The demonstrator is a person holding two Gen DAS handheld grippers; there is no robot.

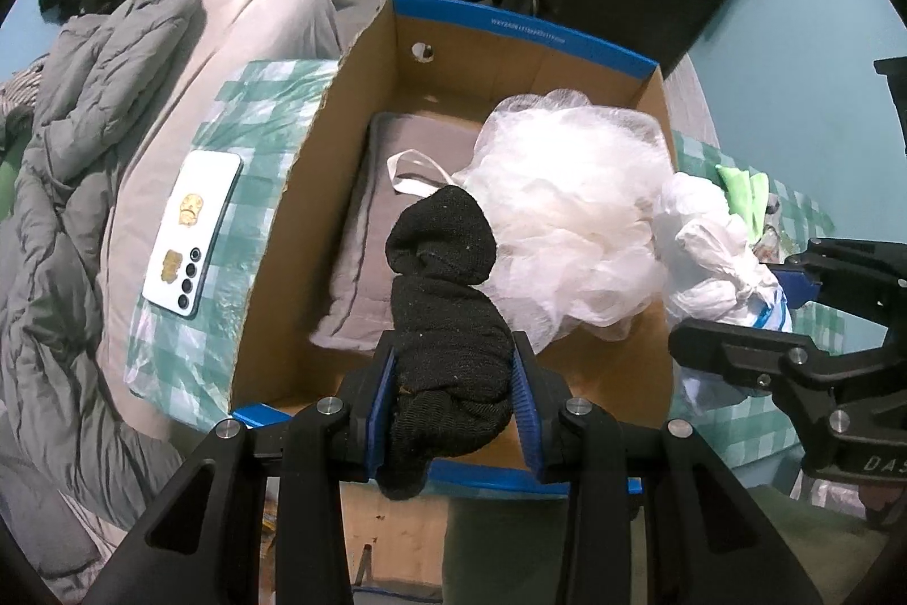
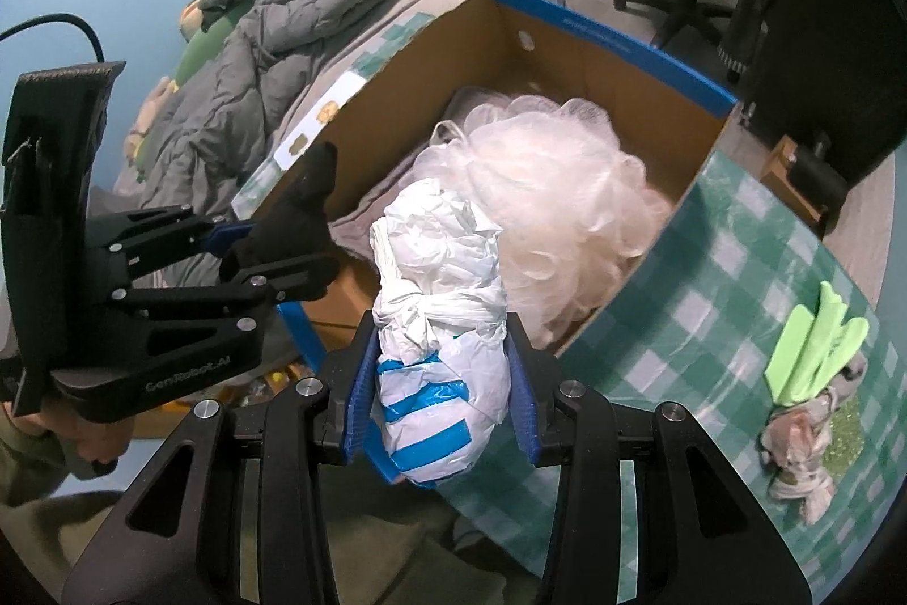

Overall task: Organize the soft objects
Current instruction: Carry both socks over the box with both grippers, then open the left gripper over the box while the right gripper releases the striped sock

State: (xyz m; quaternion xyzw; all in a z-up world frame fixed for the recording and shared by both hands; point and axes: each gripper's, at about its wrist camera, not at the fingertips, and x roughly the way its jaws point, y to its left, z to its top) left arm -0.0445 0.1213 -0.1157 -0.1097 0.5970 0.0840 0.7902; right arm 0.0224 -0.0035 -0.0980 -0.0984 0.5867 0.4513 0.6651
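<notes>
Left gripper (image 1: 453, 372) clamps the sock (image 1: 442, 299); right gripper (image 2: 439, 378) clamps the bag (image 2: 439, 321), both at frame centre above the box (image 1: 510, 32), presumably for dropping in.

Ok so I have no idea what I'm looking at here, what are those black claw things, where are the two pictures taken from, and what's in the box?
The black claws are hand-held grippers, one in each of a person's hands, with no robot arm behind them. Each carries a wide-angle camera looking along its two fingers, so one picture comes from the left gripper and the other from the right.

The left gripper is clamped on a rolled black sock. The right gripper is clamped on a knotted white plastic bag with blue stripes. Both are held over an open cardboard box on a green checked cloth.

The box already holds a white mesh bath puff on a folded grey cloth. A white phone lies beside the box, and a green glove bundle sits on the cloth.
</notes>
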